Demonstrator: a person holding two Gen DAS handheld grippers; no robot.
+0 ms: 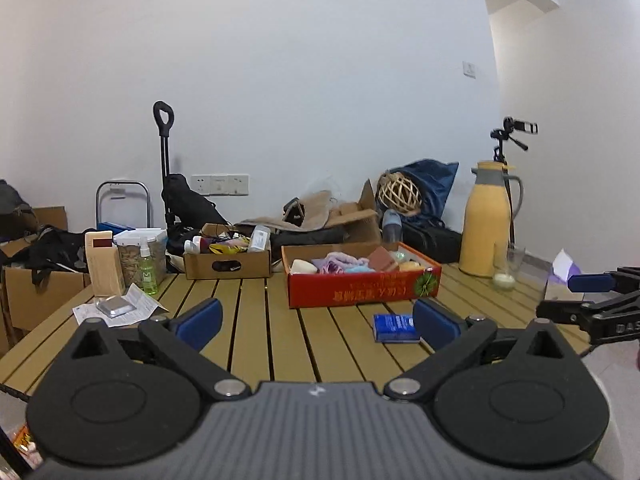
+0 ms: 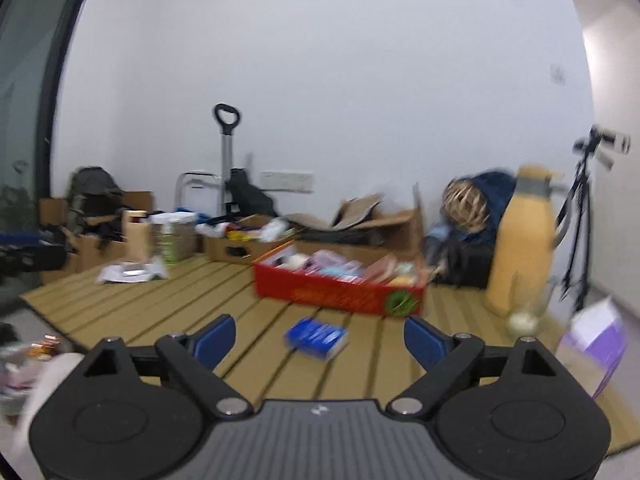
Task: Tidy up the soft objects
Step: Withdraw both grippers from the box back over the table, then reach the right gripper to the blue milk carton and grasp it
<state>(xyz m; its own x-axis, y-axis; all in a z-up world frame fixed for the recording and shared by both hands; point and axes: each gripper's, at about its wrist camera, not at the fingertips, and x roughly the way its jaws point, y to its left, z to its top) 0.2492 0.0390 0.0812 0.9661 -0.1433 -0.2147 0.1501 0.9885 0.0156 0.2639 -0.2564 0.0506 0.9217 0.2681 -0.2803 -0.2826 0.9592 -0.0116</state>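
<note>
A red cardboard box [image 1: 360,290] [image 2: 340,292] sits on the slatted wooden table [image 1: 256,332] [image 2: 180,300], filled with soft things: sponges, a pink cloth, pastel pieces. A small blue packet [image 1: 394,328] [image 2: 316,337] lies flat on the table in front of the box. My left gripper [image 1: 318,322] is open and empty, held over the near table edge, its right finger just beside the packet. My right gripper [image 2: 318,340] is open and empty, with the packet ahead between its fingers. The right gripper also shows in the left wrist view [image 1: 588,292] at the far right.
A yellow thermos jug [image 1: 486,236] [image 2: 520,244] and a glass [image 1: 506,272] stand at the table's right. A brown carton [image 1: 228,262], a green spray bottle [image 1: 148,268], a tan box [image 1: 106,264] and papers [image 1: 116,308] sit at the left. A purple box [image 2: 592,344] lies near the right edge.
</note>
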